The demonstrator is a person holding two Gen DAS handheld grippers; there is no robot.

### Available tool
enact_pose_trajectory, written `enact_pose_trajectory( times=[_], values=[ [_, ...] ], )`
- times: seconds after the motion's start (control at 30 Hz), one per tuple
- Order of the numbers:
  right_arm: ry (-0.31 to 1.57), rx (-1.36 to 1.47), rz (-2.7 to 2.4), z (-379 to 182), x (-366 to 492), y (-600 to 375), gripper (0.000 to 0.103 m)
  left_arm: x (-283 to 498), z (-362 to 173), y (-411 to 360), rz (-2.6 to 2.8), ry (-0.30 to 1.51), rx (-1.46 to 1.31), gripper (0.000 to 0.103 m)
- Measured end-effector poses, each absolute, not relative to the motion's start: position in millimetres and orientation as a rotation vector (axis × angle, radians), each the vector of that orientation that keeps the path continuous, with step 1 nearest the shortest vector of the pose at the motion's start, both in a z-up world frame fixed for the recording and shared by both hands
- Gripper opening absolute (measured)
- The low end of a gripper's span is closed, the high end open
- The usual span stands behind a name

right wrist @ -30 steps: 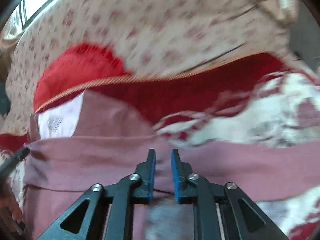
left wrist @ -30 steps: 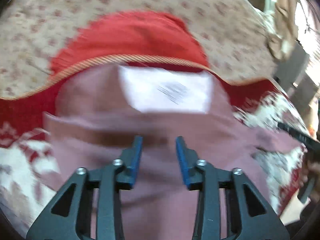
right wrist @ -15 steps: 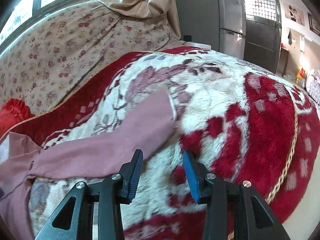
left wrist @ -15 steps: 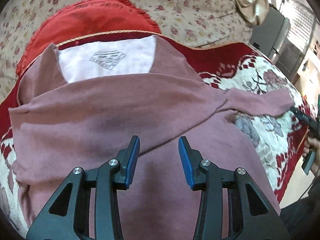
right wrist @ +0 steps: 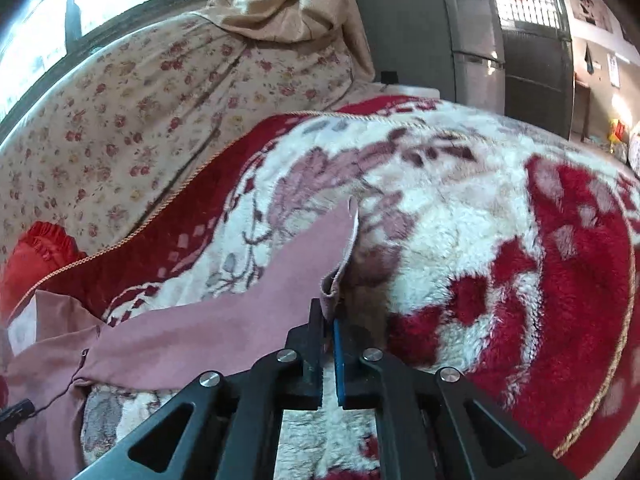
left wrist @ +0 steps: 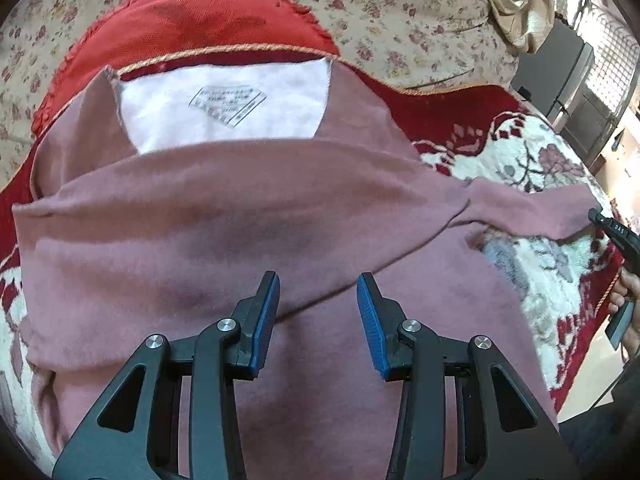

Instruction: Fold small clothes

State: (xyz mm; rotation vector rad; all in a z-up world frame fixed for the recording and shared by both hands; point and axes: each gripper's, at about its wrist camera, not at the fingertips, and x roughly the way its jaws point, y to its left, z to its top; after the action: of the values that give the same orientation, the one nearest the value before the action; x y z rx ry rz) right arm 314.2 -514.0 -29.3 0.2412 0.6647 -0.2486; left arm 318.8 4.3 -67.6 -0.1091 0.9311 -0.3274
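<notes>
A dusty-pink long-sleeved shirt (left wrist: 224, 232) lies on a red and white floral blanket (left wrist: 532, 160), its white inner label panel (left wrist: 224, 108) showing at the neck. One sleeve is folded across the body. My left gripper (left wrist: 318, 292) is open and empty just above the folded sleeve. The other sleeve (right wrist: 224, 320) stretches out to the right over the blanket (right wrist: 500, 240). My right gripper (right wrist: 328, 316) is shut on this sleeve's cuff (right wrist: 340, 272); it also shows at the right edge of the left wrist view (left wrist: 616, 232).
A red cushion (left wrist: 192, 20) and a cream floral sofa back (right wrist: 140, 100) lie behind the shirt. A beige cloth (right wrist: 280, 0) hangs over the sofa. A grey cabinet (right wrist: 432, 32) stands beyond the blanket's far end.
My right gripper swung right from the shirt's body to the outstretched sleeve's end and closed on the cuff. My left gripper pulled back a little and stayed open.
</notes>
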Motion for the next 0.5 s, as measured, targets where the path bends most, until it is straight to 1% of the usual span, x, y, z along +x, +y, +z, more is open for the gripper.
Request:
enact_pose_trajectory(
  times=[0.13, 0.17, 0.2, 0.23, 0.33, 0.37, 0.4, 0.5],
  values=[
    [0.62, 0.23, -0.141, -13.7, 314.4, -478.9, 0.003, 332.8, -44.3, 0.3, -0.438, 0.911, -0.21, 0.04],
    [0.608, 0.221, -0.085, -9.7, 316.2, -462.1, 0.003, 337.1, -38.6, -1.6, -0.455, 0.907, -0.232, 0.042],
    [0.599, 0.207, -0.04, -6.8, 317.8, -445.6, 0.003, 340.3, -35.4, -3.5, -0.472, 0.906, -0.249, 0.052],
    [0.59, 0.185, 0.022, -4.2, 320.5, -422.0, 0.003, 344.5, -33.2, -5.7, -0.501, 0.911, -0.283, 0.055],
    [0.581, 0.114, 0.176, -3.5, 327.3, -357.5, 0.003, 346.8, -30.8, -11.7, -0.56, 0.908, -0.325, 0.056],
    [0.581, 0.087, 0.23, -4.7, 328.1, -334.5, 0.003, 345.7, -32.0, -13.2, -0.572, 0.91, -0.317, 0.06],
    [0.583, 0.061, 0.282, -6.9, 328.8, -313.8, 0.003, 344.8, -36.3, -14.4, -0.578, 0.921, -0.31, 0.061],
    [0.612, -0.018, 0.441, -21.7, 329.9, -255.7, 0.003, 347.0, -53.3, -4.4, -0.552, 0.981, -0.35, 0.061]
  ],
)
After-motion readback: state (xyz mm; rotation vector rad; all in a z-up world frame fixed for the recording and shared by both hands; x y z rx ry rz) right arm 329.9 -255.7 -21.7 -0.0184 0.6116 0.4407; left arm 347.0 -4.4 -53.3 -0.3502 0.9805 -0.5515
